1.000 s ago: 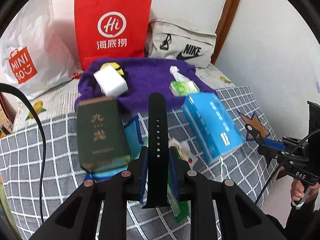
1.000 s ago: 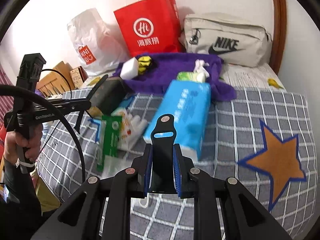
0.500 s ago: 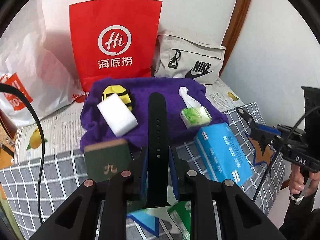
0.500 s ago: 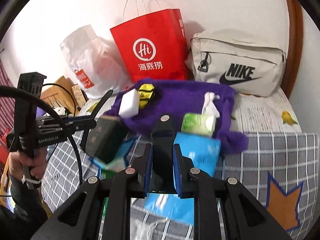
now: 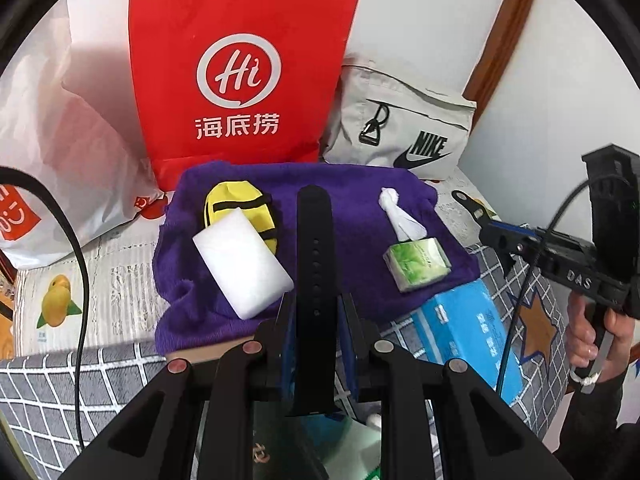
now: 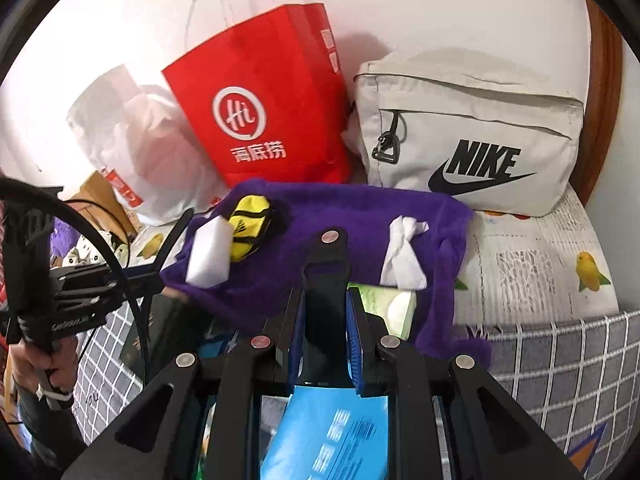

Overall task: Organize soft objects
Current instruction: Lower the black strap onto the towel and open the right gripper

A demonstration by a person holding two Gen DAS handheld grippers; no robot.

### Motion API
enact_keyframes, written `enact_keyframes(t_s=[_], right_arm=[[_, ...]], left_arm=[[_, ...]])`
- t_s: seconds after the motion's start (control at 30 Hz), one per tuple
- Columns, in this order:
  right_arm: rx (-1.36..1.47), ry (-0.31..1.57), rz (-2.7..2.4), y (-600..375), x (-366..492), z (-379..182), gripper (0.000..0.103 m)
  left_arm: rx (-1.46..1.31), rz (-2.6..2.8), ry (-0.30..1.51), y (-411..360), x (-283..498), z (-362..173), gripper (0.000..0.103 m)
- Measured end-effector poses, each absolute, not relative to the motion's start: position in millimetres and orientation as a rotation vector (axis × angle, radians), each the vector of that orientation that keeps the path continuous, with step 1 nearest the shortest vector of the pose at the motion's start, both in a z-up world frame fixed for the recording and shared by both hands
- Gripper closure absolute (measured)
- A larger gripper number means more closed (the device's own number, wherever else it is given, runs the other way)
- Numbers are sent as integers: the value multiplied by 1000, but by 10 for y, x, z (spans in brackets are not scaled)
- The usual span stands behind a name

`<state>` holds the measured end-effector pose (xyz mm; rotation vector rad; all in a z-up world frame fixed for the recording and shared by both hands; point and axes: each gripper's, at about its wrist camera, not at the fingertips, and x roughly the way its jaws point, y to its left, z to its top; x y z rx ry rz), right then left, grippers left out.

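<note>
Both tools angle downward over the purple fleece cloth [image 5: 352, 208]. The left tool [image 5: 316, 320] clamps a long black perforated rubber strap [image 5: 315, 248], and the right tool [image 6: 326, 320] clamps a short black rubber strap with a metal stud [image 6: 326, 256]; both straps point lengthwise away toward the red paper bag [image 5: 240, 80].

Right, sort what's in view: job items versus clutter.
Job: strap halves held in both grippers; towel, sponge, yellow pouch, tissue pack.
Clutter: red bag, Nike bag, blue pack.

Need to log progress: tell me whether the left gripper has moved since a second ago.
Yes. The left gripper has advanced toward the red bag, now over the purple towel.
</note>
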<state>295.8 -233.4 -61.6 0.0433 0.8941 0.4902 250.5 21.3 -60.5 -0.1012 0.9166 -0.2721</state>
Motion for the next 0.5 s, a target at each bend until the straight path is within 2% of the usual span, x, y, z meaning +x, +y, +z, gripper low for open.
enact_keyframes(t_s=[0.5], right_arm=[[18, 1041, 482, -2103, 3838, -1161, 83]], left_arm=[[-107, -266, 964, 257, 2939, -807, 83]])
